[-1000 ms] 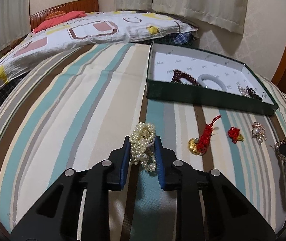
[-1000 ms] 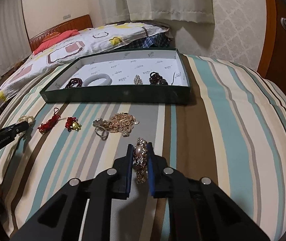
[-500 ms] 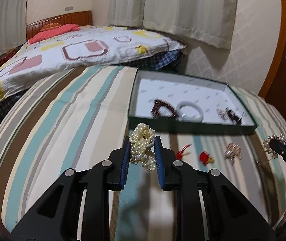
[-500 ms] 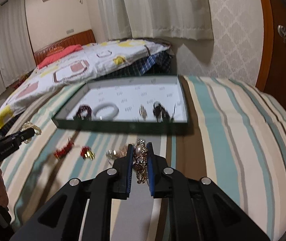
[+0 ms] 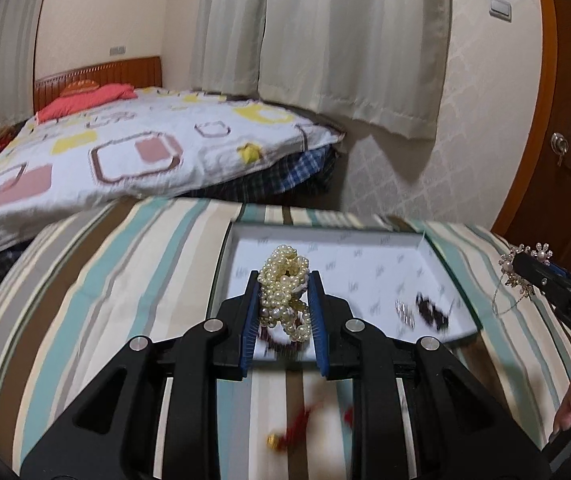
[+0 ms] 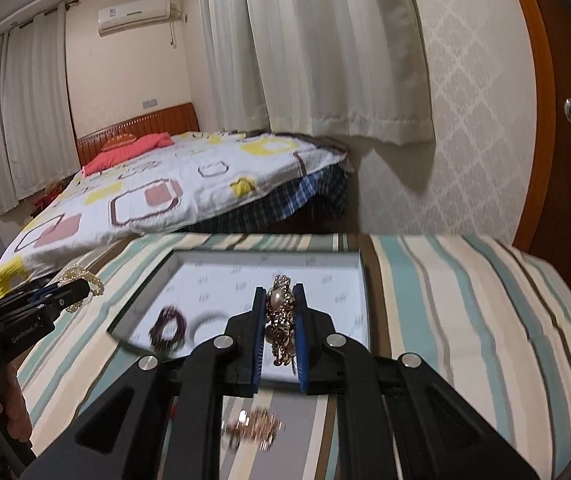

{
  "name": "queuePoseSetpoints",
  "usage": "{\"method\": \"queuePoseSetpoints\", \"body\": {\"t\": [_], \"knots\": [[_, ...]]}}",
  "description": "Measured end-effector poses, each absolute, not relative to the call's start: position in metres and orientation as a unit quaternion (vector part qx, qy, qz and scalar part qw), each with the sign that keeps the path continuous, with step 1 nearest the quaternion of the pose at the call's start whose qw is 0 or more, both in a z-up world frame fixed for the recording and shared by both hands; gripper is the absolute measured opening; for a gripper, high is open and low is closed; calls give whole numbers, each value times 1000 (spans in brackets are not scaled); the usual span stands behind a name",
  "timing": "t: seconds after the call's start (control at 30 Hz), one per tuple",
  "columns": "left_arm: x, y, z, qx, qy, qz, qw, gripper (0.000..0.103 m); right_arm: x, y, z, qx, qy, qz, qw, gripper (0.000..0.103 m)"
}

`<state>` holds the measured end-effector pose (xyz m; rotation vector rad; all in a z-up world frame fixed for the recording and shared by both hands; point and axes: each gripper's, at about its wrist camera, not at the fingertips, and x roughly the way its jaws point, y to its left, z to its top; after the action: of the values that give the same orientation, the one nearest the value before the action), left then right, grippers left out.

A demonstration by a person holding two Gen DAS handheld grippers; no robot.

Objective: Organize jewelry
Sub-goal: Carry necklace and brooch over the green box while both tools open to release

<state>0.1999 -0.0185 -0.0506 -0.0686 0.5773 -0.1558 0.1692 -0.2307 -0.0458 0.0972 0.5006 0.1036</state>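
Left gripper (image 5: 284, 298), "GenRobot.AI"-lettered, clamped on pearl strand (image 5: 283, 280); right gripper (image 6: 279, 326), "DAS"-marked, pinching gold pearl brooch (image 6: 281, 312).

Soft, even indoor light fills both wrist views, with no glare. The curtain (image 6: 325, 52) casts a shadow on the wall. Motion blur smears the tray (image 5: 365, 264) and striped bedspread (image 6: 465, 300). Fisheye bending curves the edges, and the corners go black.

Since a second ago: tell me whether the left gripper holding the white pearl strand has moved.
Yes. The left gripper has risen toward the green tray.
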Motion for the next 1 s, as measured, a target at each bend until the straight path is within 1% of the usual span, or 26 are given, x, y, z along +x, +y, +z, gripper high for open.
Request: {"method": "queuePoseSetpoints", "body": {"t": [0.17,0.33,0.67,0.83,1.0], "knots": [[240,-28,-49,-41,283,-78,955,23,202,-236,-46,40,243,48,968,14],[274,-38,-64,-36,295,-74,952,23,232,-242,-58,38,250,44,967,14],[345,-53,-120,-13,372,-67,926,23,288,-258,-112,49,320,39,945,14],[360,-59,-138,6,400,-63,914,23,304,-257,-126,46,356,41,932,14],[368,-59,-150,5,425,-58,903,23,313,-256,-137,40,383,35,922,14]]}}
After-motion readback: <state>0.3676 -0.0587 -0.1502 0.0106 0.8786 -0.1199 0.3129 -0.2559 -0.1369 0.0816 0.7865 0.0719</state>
